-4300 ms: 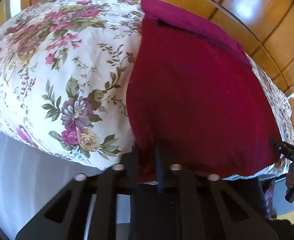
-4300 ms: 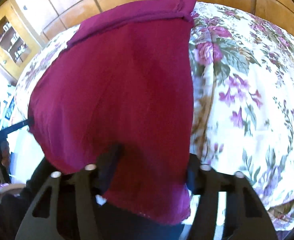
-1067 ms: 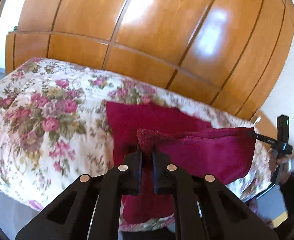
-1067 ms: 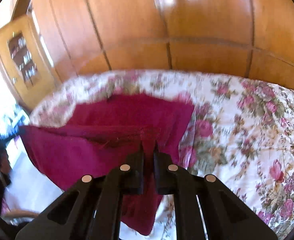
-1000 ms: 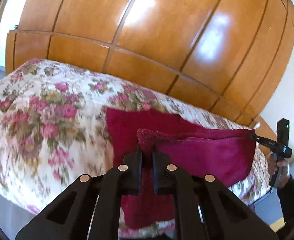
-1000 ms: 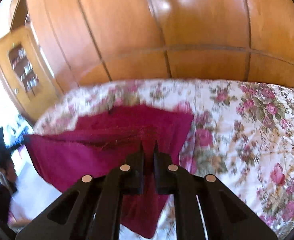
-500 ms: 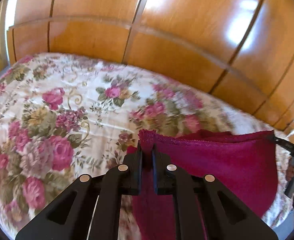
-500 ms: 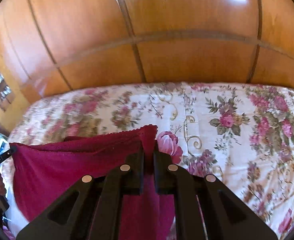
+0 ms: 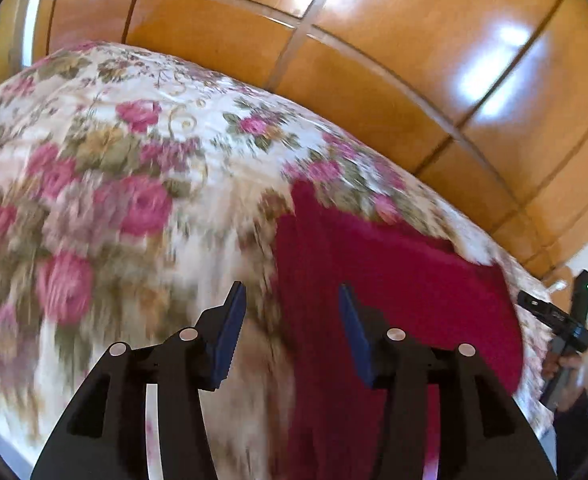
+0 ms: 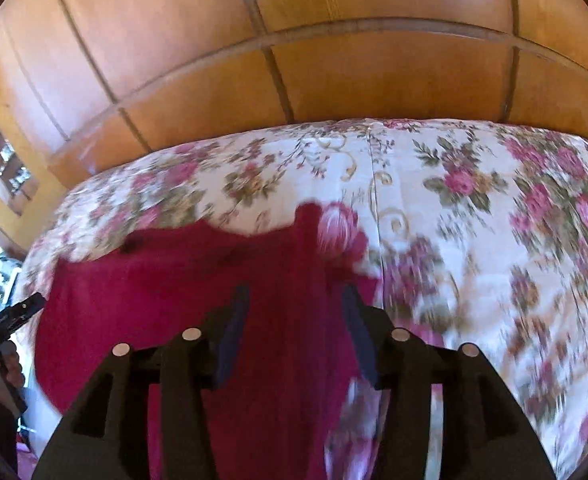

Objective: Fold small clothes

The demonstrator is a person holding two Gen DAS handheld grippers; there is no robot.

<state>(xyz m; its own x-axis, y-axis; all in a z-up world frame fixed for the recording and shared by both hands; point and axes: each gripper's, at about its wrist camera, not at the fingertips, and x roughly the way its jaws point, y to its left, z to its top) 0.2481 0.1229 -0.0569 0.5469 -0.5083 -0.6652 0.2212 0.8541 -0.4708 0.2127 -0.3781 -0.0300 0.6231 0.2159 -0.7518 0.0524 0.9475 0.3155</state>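
Left wrist view: the left gripper [image 9: 290, 320] has just been opening; its blue-padded fingers [image 9: 230, 332] now stand apart with nothing pinched, the cloth's left edge lying below the gap. The red cloth [image 9: 393, 280] lies flat on the bed [image 9: 94, 184] from the centre toward 4 o'clock, its far edge running from 12 toward 3 o'clock. At 3 o'clock the right gripper [image 9: 533, 308] shows beside the cloth's corner, a hand [image 9: 561, 364] gripping its handle (blur hides the finger gap there).

Right wrist view: the right gripper [image 10: 294, 320] has likewise just been opening; its fingers [image 10: 353, 336] are parted and grip nothing, with the cloth [image 10: 174, 300] spread beneath them toward 9 o'clock. The left gripper [image 10: 18, 312] sits at the cloth's 9 o'clock corner. Wooden panels [image 10: 333, 60] stand behind the bed [image 10: 493, 220] at 12 o'clock; a glazed cabinet [image 10: 2, 164] stands at 10 o'clock.
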